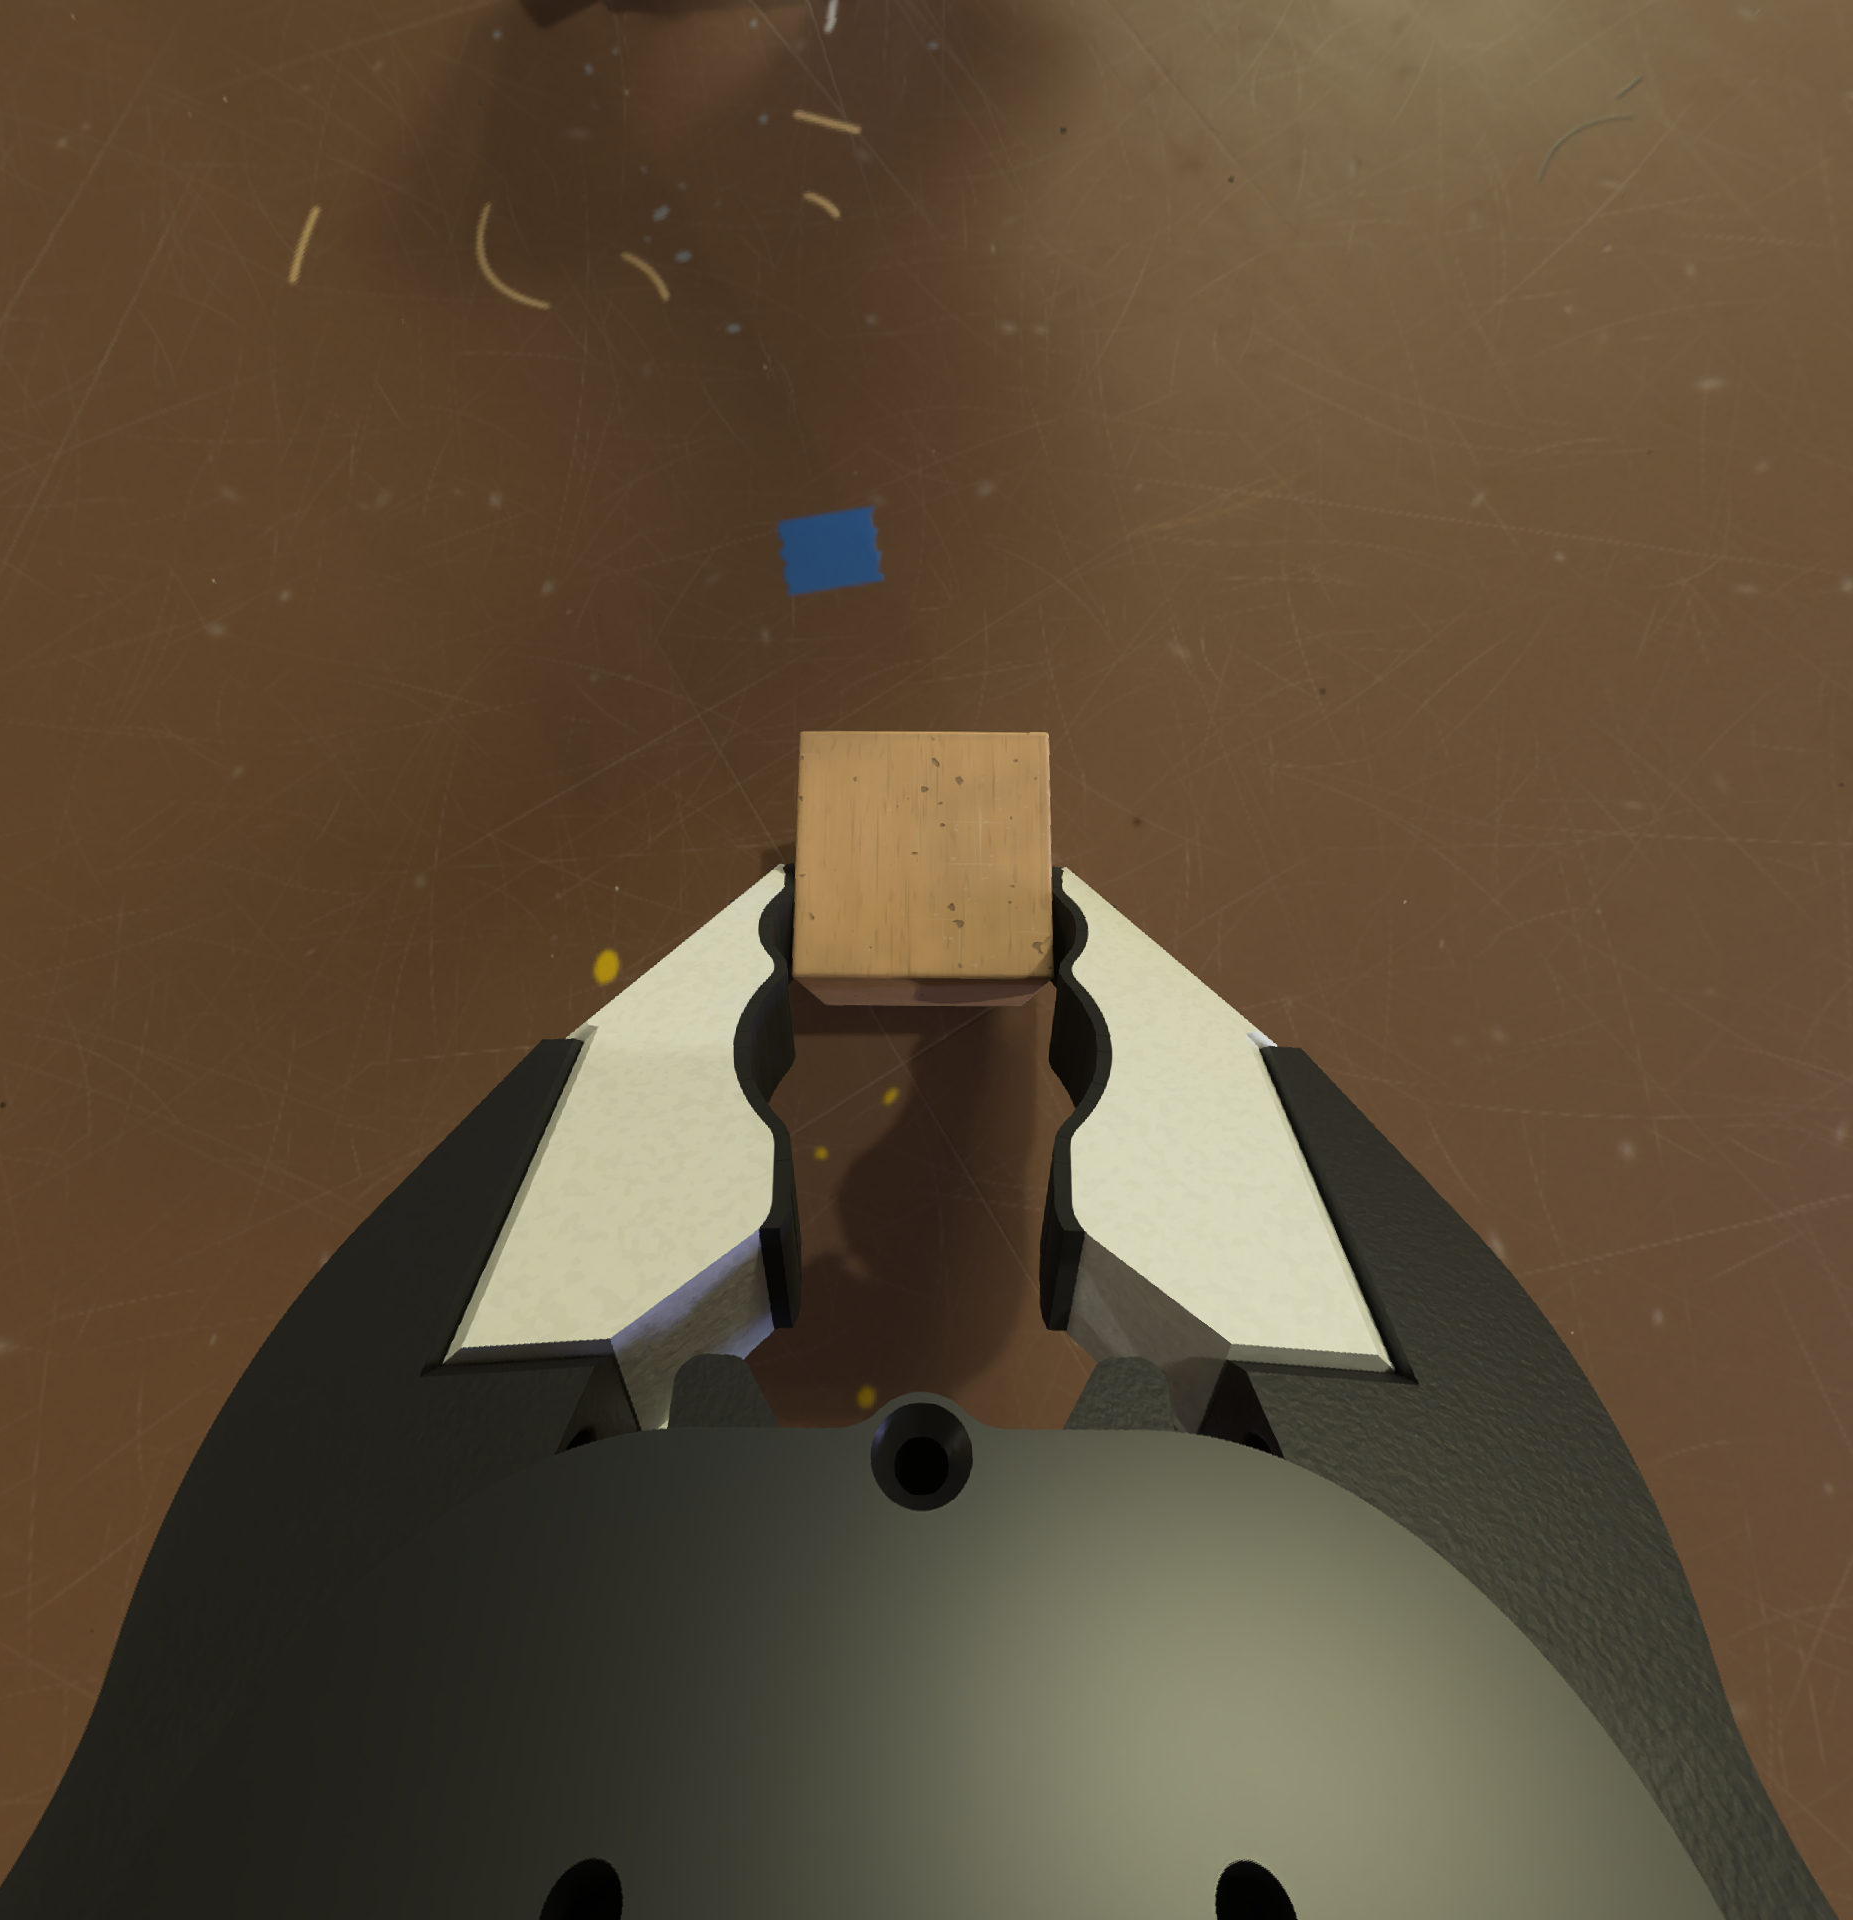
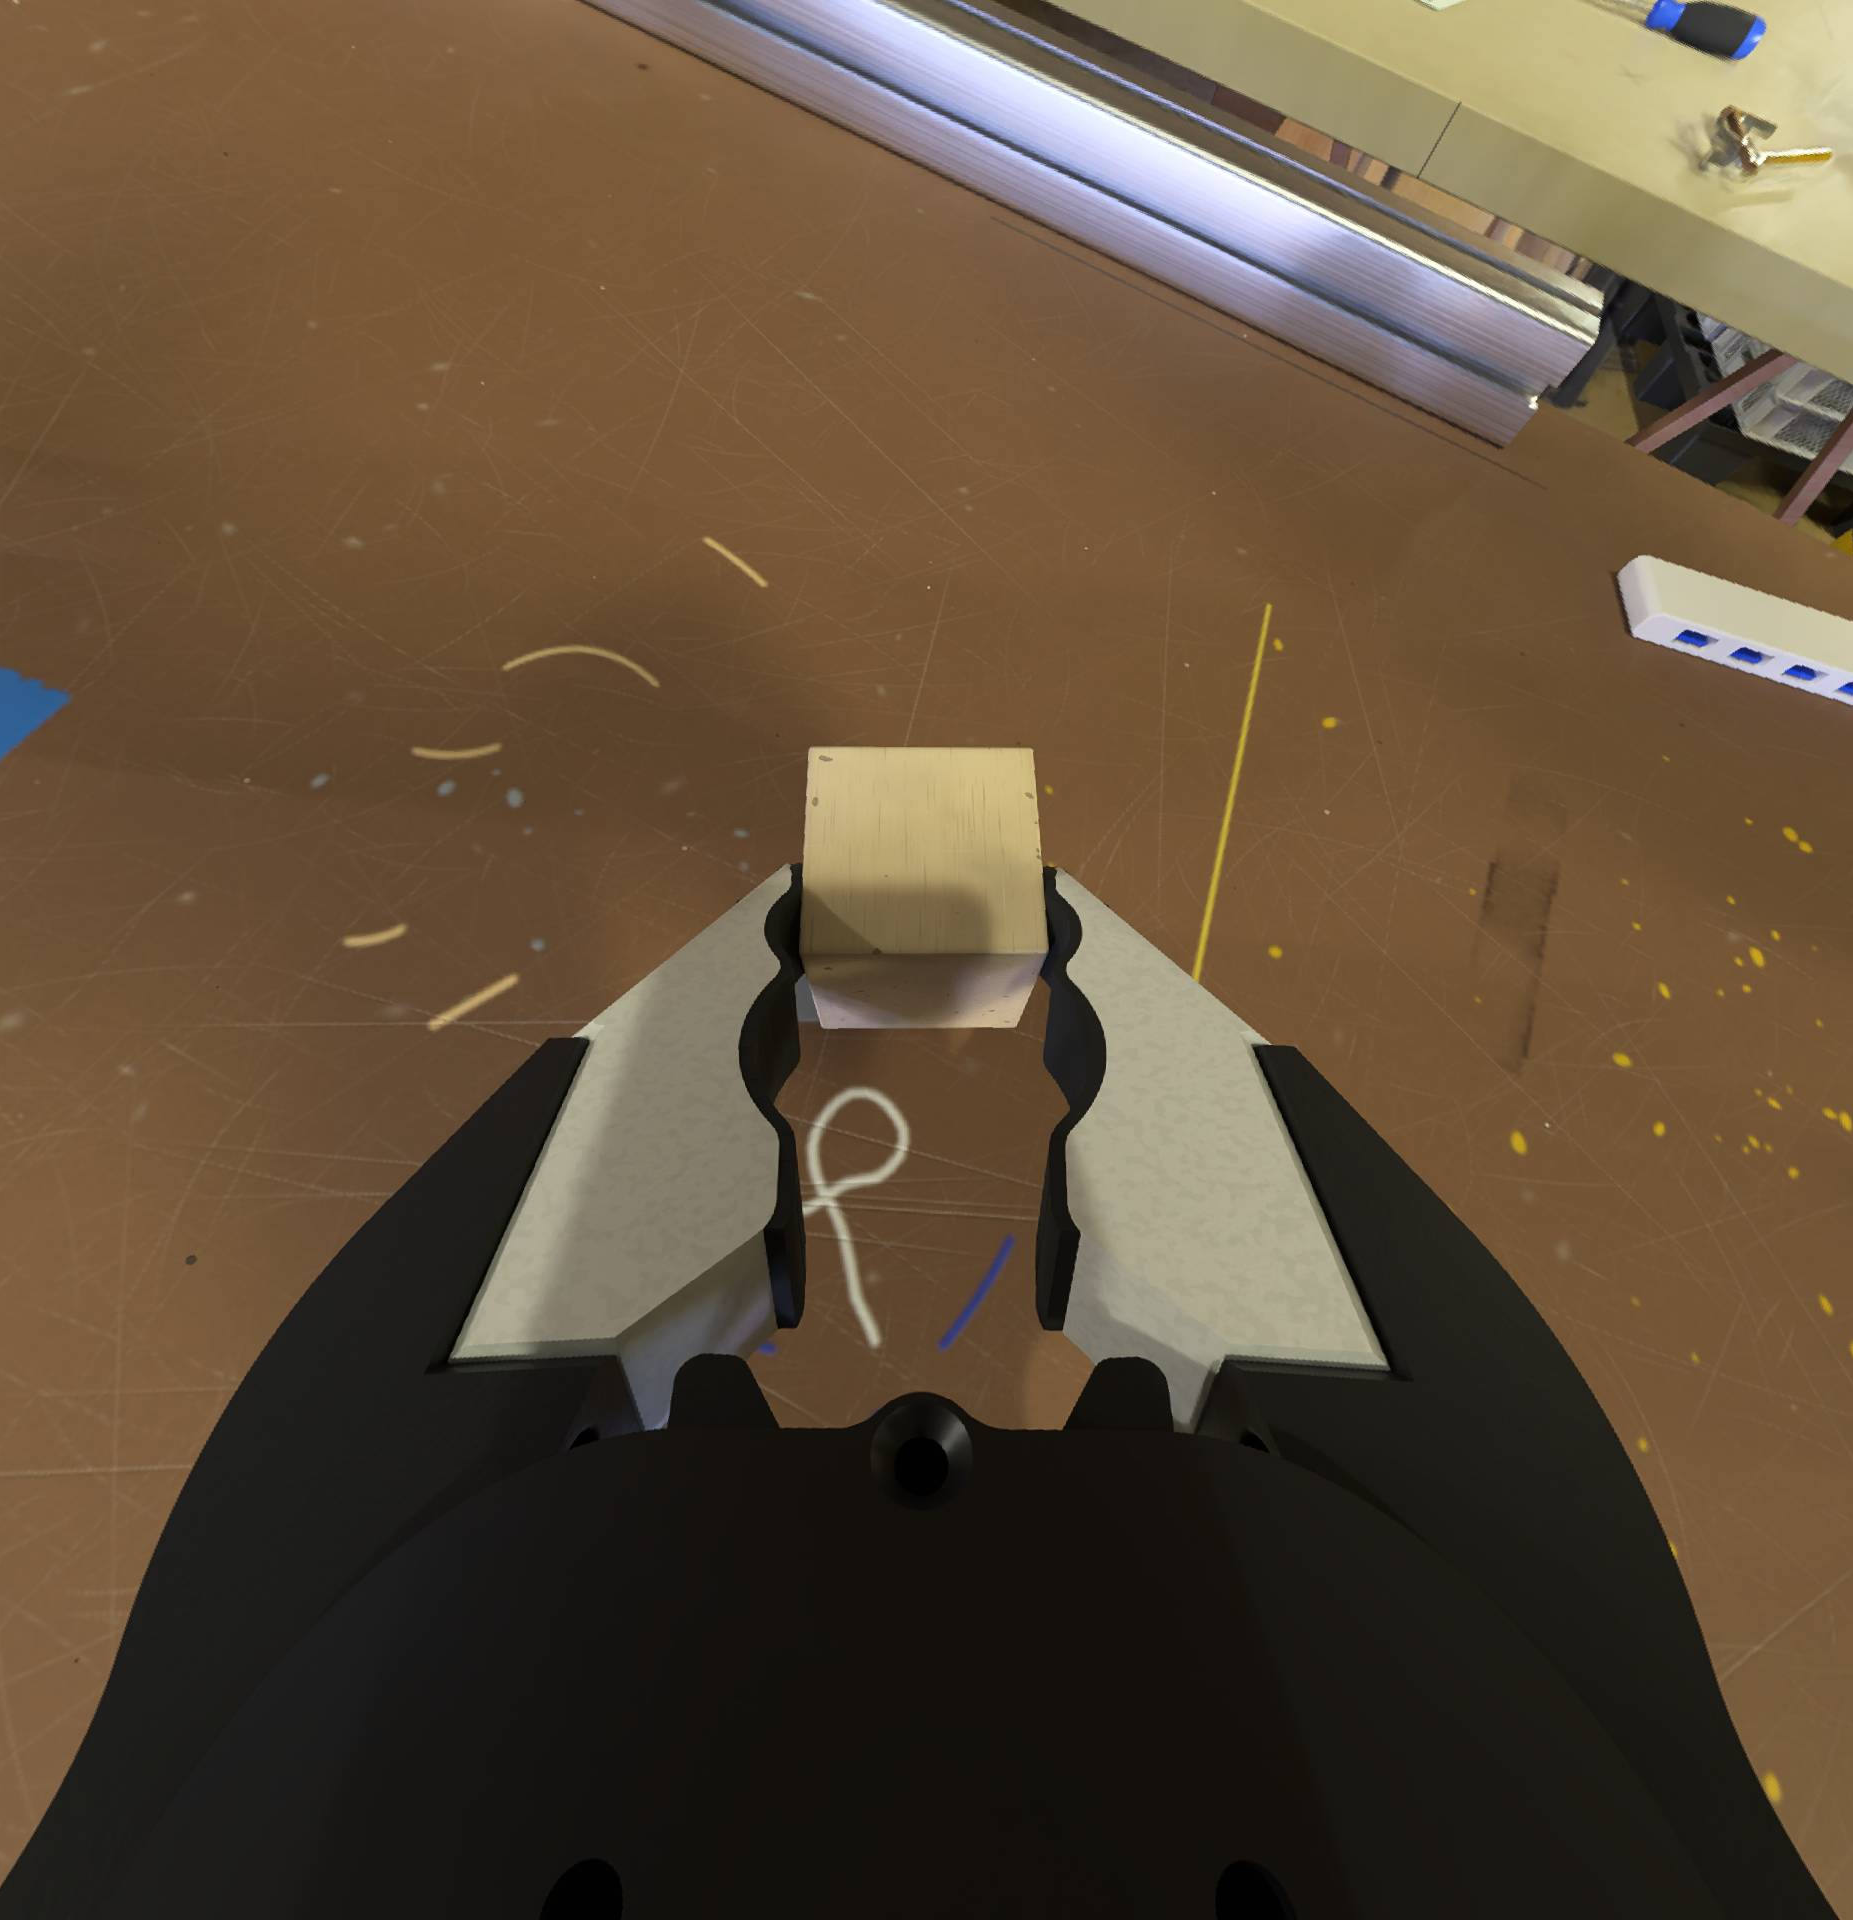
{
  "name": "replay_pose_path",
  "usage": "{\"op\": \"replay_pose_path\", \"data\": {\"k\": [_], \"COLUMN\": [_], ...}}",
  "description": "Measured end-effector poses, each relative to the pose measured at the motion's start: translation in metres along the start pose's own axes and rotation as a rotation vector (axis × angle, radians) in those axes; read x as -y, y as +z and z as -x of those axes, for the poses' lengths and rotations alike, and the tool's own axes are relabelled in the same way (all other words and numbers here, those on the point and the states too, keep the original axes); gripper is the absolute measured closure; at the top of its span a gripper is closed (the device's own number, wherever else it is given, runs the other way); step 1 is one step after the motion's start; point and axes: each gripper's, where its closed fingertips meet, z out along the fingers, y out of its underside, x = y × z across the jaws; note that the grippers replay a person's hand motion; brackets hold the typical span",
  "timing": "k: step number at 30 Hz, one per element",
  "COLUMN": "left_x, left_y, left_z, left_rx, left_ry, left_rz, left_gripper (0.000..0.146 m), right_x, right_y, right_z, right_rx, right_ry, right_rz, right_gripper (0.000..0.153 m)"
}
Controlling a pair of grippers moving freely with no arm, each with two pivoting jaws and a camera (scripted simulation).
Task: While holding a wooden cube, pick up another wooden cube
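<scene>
In the left wrist view my left gripper (image 1: 922,914) is shut on an orange-brown wooden cube (image 1: 922,842), pinched between the fingertips and held above the brown table (image 1: 382,623). In the right wrist view my right gripper (image 2: 922,925) is shut on a paler wooden cube (image 2: 922,842), held the same way between its fingertips above the table (image 2: 382,416). Each cube's top face and a strip of its near face show. Neither gripper shows in the other's view.
A blue tape patch (image 1: 830,551) lies on the table ahead of the left gripper; it also shows at the left edge of the right wrist view (image 2: 8,712). An aluminium rail (image 2: 1161,197) runs across the far right. A white power strip (image 2: 1753,644) lies at right.
</scene>
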Motion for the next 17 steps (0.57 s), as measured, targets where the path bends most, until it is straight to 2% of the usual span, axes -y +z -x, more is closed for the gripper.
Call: {"op": "replay_pose_path", "data": {"k": [17], "left_x": [-0.0042], "left_y": [0.0026], "left_z": [-0.0019], "left_rx": [0.021], "left_ry": [0.016], "left_rz": [0.032], "left_gripper": [0.099], "right_x": [-0.0017], "right_y": [0.0016], "right_z": [0.0004], "right_rx": [-0.001], "right_ry": [-0.005], "right_rz": [0.016], "right_gripper": [0.108]}}
